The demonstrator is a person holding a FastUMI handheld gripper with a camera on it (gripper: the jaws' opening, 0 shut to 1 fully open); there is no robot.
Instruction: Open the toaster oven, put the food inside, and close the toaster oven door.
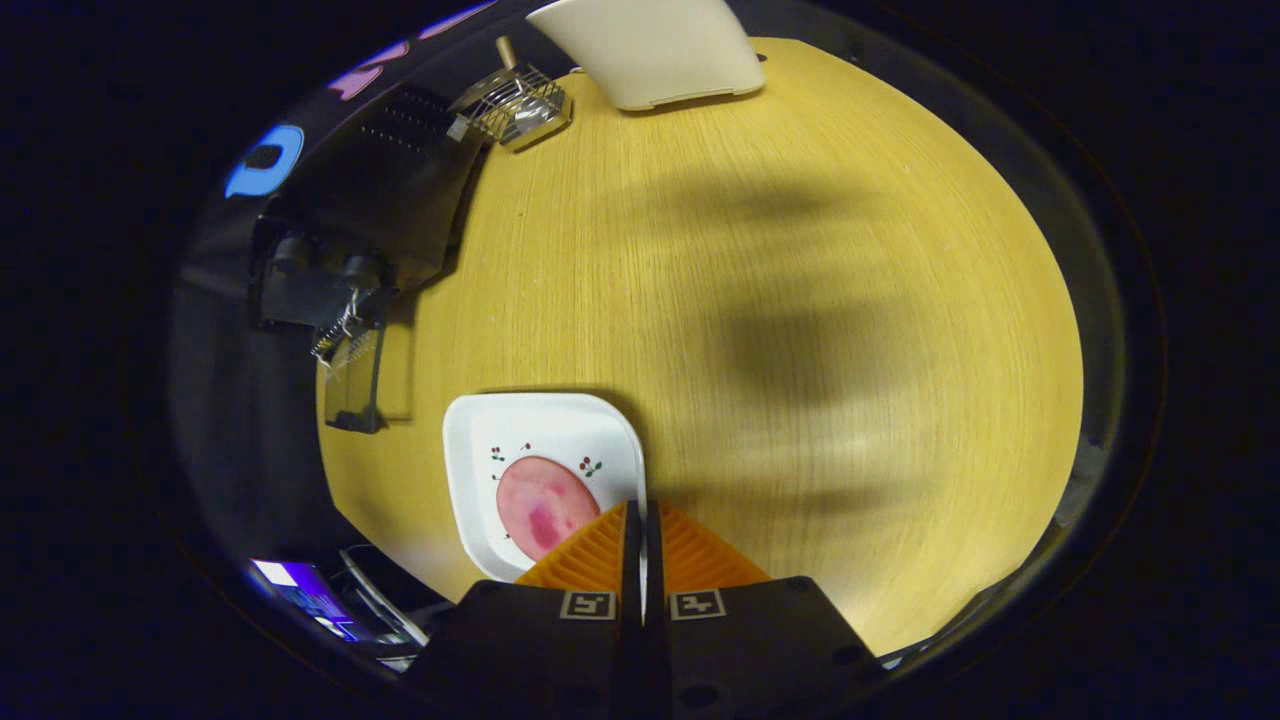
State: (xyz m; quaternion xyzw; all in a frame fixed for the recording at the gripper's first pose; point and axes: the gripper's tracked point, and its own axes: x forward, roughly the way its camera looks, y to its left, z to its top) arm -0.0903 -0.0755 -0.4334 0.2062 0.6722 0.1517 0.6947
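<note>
A pink round slice of food (543, 505) lies on a white square plate (480, 440) with small cherry prints. The plate rests on the yellow wooden table (750, 330), just ahead and left of my fingers. My gripper (640, 515) hangs above the plate's right edge, its two fingers pressed together with nothing between them. The black toaster oven (385, 190) stands far off to the left at the table's edge; its glass door (355, 375) hangs open with the wire rack (345, 340) showing at the mouth.
A wire basket with a wooden handle (515, 100) sits beyond the oven. A cream-coloured appliance (655, 45) stands at the far edge of the table. Broad bare wood stretches to the right, crossed by dark shadows.
</note>
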